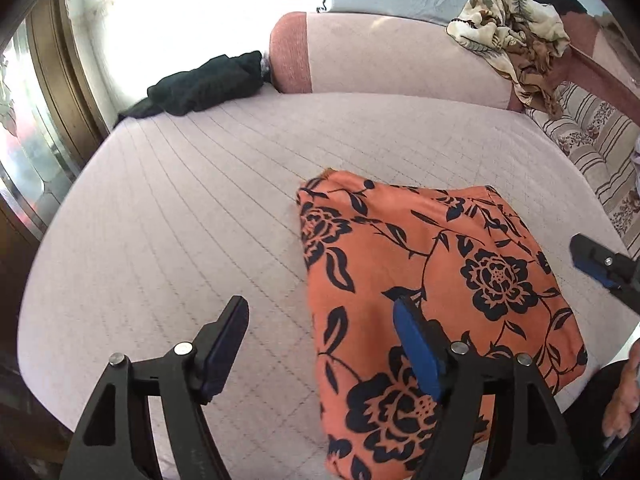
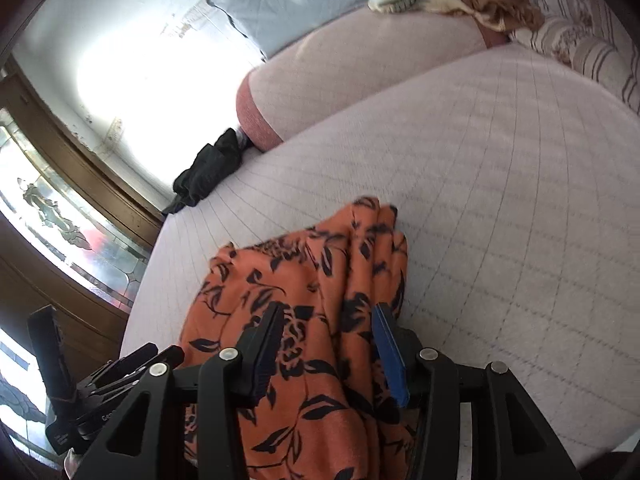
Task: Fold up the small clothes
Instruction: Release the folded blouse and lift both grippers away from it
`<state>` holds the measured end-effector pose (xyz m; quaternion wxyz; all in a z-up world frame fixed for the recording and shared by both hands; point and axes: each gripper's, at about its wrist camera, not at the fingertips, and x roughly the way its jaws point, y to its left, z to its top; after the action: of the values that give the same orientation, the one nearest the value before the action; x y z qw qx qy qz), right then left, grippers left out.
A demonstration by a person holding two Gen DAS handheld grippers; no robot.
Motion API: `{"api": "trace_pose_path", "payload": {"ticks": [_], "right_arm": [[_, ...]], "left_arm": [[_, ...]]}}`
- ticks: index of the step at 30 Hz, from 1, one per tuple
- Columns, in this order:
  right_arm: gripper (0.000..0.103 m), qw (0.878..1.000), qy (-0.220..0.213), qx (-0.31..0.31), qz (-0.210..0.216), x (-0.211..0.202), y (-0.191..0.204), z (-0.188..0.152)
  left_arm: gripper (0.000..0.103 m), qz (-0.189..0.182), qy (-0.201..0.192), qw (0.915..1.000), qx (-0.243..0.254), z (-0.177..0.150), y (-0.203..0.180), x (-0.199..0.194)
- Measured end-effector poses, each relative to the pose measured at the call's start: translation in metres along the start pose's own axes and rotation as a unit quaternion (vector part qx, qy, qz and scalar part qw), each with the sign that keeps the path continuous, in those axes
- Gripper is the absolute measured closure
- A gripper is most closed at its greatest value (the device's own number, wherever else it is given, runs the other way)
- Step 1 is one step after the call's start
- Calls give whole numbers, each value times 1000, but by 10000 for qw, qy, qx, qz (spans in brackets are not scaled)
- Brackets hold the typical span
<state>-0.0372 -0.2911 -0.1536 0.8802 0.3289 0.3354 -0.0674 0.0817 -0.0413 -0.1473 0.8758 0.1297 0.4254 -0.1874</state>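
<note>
orange floral garment (image 1: 432, 280) lengthwise away from grippers

I can make out only "Ge" on the left gripper (image 2: 60, 344) body; its other print is illegible

Orange floral garment (image 2: 304, 320), motion-blurred

Home bedroom: quilted pink bed (image 1: 200, 184) w/ bolster (image 1: 400, 60) at its far edge, striped floral bedding (image 1: 592, 136) at the right edge, wood-framed window (image 2: 68, 216).
</note>
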Motion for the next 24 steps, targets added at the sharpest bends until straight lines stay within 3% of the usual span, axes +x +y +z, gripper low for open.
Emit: {"api": "trace_pose_path", "payload": {"ticks": [2,5,7,9,10,14,19,22,23,24], "right_arm": [[53,9995,-27,-309,88,-17,15,-2],[69,9963,370,-618,479,-12,41,-13],[69,9935,836,-689,353,7,47,-32],[74,9846,1602,-696,-93,41,42,-57],[74,9831,1692,-693,-100,45,39,-65],[73,9863,1382,-883,155,16,57,-47],[72,9920,200,-1207,311,-51,82,-15],[69,9899,-283,-1387,92,-78,93,-5],[64,9893,-405,-1397,85,-86,93,-2],[46,9894,-506,-1355,117,-93,93,0]], "left_arm": [[24,130,-1,9999,63,-8,0,-8],[24,341,123,9989,290,-28,-6,-3],[24,568,405,9965,469,-40,-15,14],[24,567,325,9969,449,-43,-16,9],[24,548,366,9968,462,-39,-16,5],[24,693,-243,9963,450,-19,-13,-42],[18,952,-1063,9890,386,2,-18,-104],[15,1096,-1355,9838,417,9,-25,-128],[13,1100,-1414,9829,431,10,-27,-134],[10,1096,-1442,9825,435,12,-28,-137]]}}
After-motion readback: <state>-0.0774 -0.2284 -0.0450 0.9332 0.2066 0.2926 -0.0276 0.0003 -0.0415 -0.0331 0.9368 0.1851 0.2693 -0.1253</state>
